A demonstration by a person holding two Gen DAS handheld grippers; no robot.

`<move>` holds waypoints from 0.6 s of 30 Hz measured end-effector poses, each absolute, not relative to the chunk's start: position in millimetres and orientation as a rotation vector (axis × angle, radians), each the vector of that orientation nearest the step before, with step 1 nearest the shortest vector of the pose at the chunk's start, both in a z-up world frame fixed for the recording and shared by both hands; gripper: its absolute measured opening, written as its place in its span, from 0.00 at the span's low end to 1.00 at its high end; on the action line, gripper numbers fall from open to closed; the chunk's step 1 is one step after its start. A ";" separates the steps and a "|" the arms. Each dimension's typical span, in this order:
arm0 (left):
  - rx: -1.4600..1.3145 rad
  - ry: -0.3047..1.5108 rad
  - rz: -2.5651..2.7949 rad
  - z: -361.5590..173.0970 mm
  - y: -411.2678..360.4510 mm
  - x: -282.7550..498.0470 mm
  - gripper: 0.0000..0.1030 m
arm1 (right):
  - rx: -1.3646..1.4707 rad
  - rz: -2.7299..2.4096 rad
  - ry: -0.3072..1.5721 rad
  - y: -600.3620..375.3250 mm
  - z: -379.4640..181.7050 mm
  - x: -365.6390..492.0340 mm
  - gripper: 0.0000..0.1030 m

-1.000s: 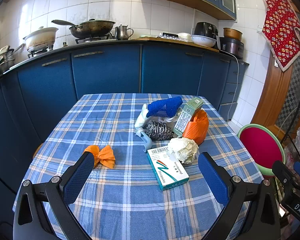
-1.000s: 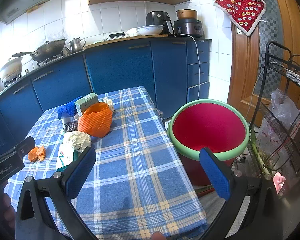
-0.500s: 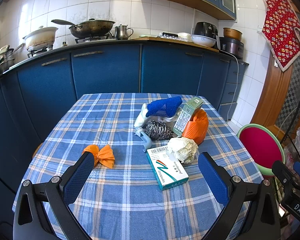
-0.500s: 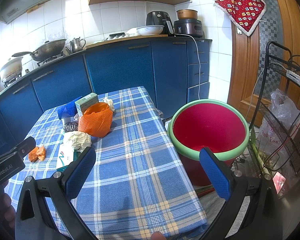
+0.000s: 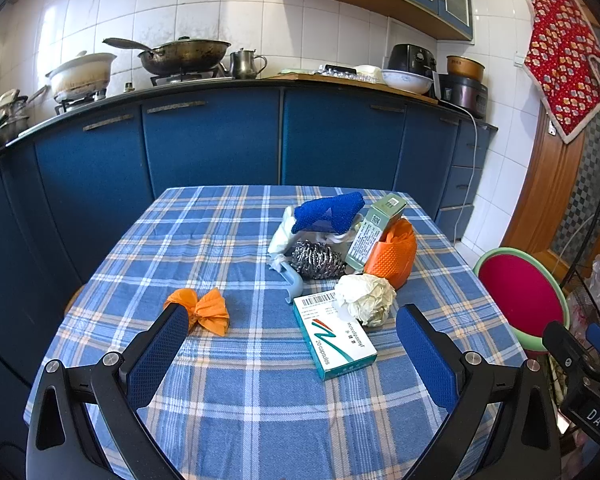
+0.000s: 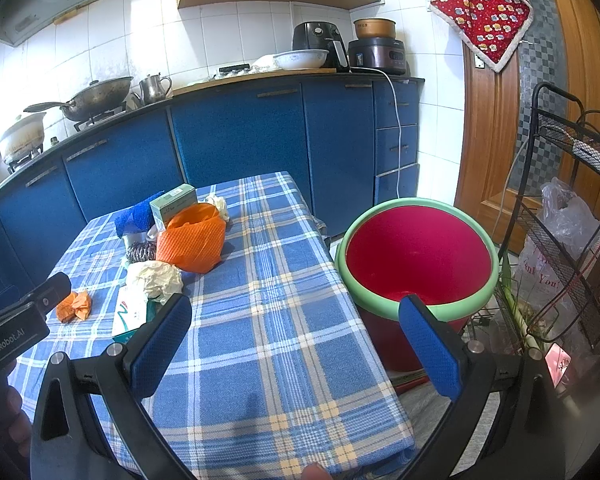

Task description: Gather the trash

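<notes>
Trash lies scattered on the blue plaid-clothed surface [image 5: 228, 240]: a crumpled orange paper wad [image 5: 204, 310], a teal-and-white capsule box [image 5: 334, 334] touching a crumpled white paper ball [image 5: 366, 298], and an orange mesh bag [image 5: 394, 252]. Beside the surface stands a red plastic bucket with a green rim [image 6: 418, 256]. Left tongs [image 5: 292, 354] and right tongs [image 6: 296, 346] both hang wide open, holding nothing.

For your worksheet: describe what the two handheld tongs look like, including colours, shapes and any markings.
Both the left tongs and right tongs have black angular frames with silver screws, each ending in two flat pads faced in textured blue. Seen from the right wrist view, the left unit's black body reads "GenRobot.AI"; seen from the left, the right unit's reads "DAS".
</notes>
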State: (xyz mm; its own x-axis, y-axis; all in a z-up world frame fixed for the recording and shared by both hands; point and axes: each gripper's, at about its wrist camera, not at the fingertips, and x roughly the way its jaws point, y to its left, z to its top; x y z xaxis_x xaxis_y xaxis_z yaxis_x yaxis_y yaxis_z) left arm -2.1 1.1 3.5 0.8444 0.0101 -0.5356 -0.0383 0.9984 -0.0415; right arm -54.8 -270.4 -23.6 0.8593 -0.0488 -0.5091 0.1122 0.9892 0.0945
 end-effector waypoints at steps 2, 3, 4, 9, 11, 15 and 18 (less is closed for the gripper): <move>-0.051 0.566 0.026 3.6 0.9 -1.9 1.00 | 0.122 -0.085 0.531 -270.3 -23.7 -54.8 0.99; -0.051 0.566 0.026 3.6 1.0 -1.9 1.00 | 0.122 -0.084 0.531 -270.3 -23.7 -54.8 0.99; -0.052 0.566 0.026 3.5 1.1 -2.1 1.00 | 0.122 -0.084 0.532 -270.5 -23.7 -54.8 0.99; -0.051 0.567 0.026 2.7 -0.2 -2.5 1.00 | 0.121 -0.085 0.531 -270.7 -23.6 -54.9 0.99; -0.052 0.568 0.026 2.7 -0.3 -2.5 1.00 | 0.122 -0.085 0.532 -270.4 -24.3 -54.4 0.99; -0.051 0.571 0.024 -0.4 -1.8 -2.1 1.00 | 0.123 -0.085 0.533 -270.3 -25.5 -53.3 0.99; -0.052 0.575 0.022 -2.6 -2.2 -1.7 1.00 | 0.123 -0.086 0.534 -271.9 -24.4 -54.6 0.99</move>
State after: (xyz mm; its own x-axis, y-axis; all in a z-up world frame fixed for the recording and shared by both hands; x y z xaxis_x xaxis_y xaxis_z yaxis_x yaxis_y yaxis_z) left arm -1.7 -2.2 -2.6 0.8390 0.0066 -0.5441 -0.0356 0.9985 -0.0427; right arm -54.6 -271.9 -24.4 0.8577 -0.0499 -0.5118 0.1136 0.9891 0.0940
